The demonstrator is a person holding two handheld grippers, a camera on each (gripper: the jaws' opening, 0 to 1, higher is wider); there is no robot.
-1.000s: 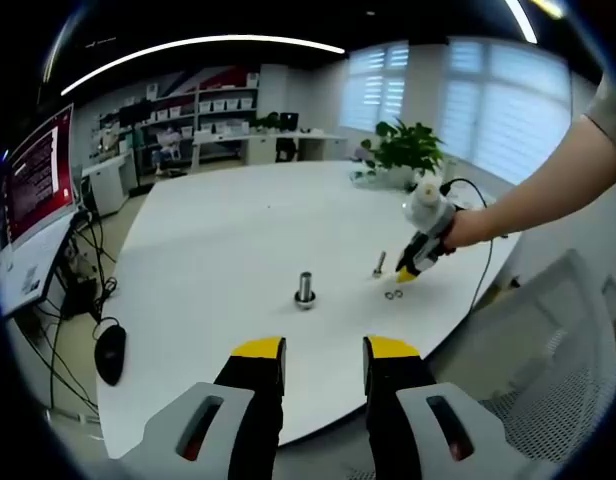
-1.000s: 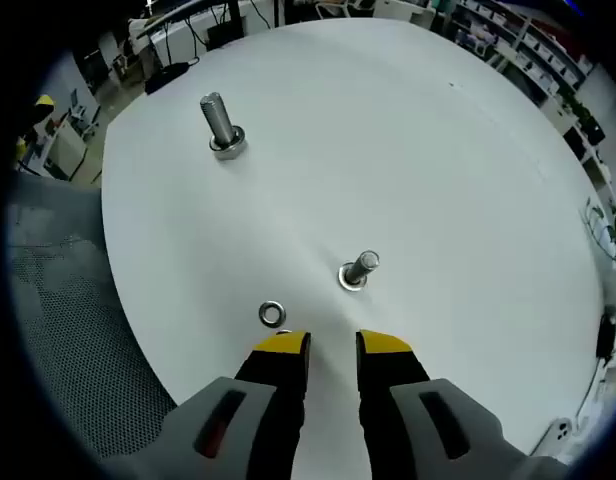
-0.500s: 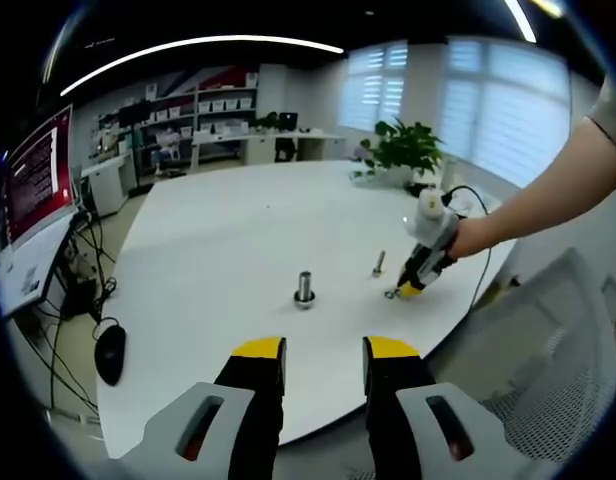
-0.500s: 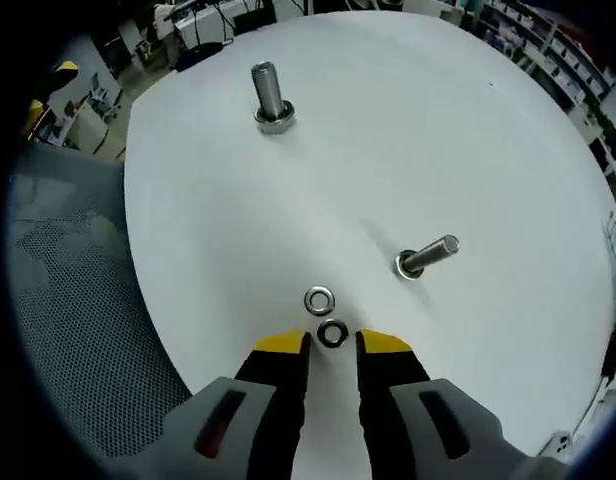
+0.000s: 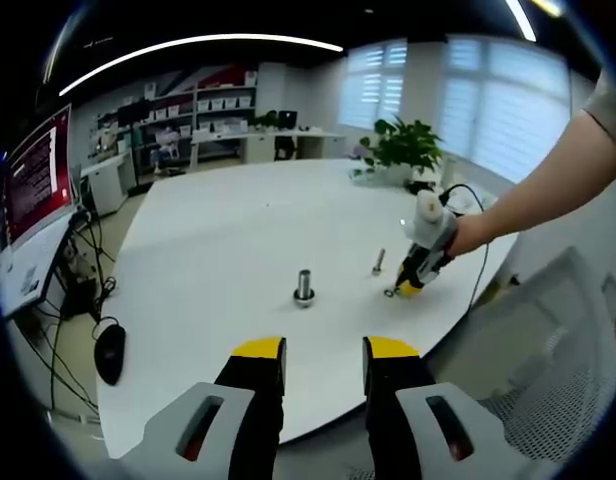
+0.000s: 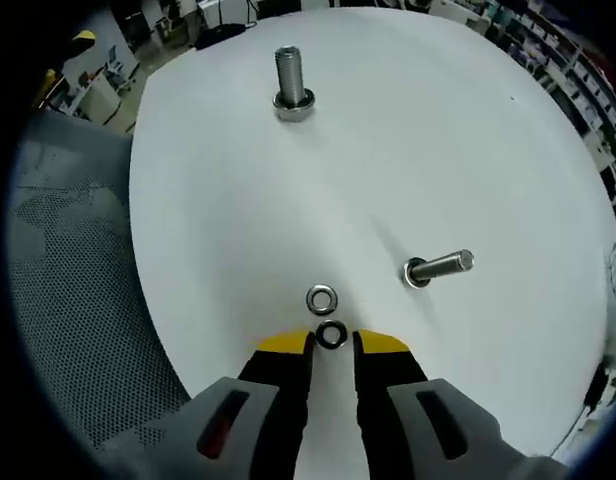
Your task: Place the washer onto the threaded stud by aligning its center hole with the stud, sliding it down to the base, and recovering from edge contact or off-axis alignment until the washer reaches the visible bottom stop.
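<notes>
Two small metal rings lie on the smooth white round table (image 6: 218, 170) right in front of my right tongs (image 6: 331, 343). The near ring (image 6: 332, 335) is dark and shiny and sits in the gap between my two yellow tips, at about 12 o'clock from them. I cannot tell if the tips touch it. The far ring (image 6: 322, 299) is flat, pale and silver, and it lies just past the near one, also at 12 o'clock, so close that they almost touch. My right tongs are a little apart and hold nothing.

A thin bolt (image 6: 440, 268) with a grooved shaft stands at about 2 o'clock from the rings, well apart from them. A thick bolt (image 6: 291, 84) with grooves and a six-sided base stands far off at 12 o'clock, near the far side of the table. A grey mesh chair (image 6: 78, 300) is past the table edge at 9 o'clock.

My left tongs (image 5: 324, 352) hang over the near edge of the table, apart, with nothing between the yellow tips. From there the thick bolt (image 5: 305, 288) is at 12 o'clock, and my right tongs (image 5: 409, 287) are at 1 o'clock, tips down at the rings (image 5: 389, 294).
</notes>
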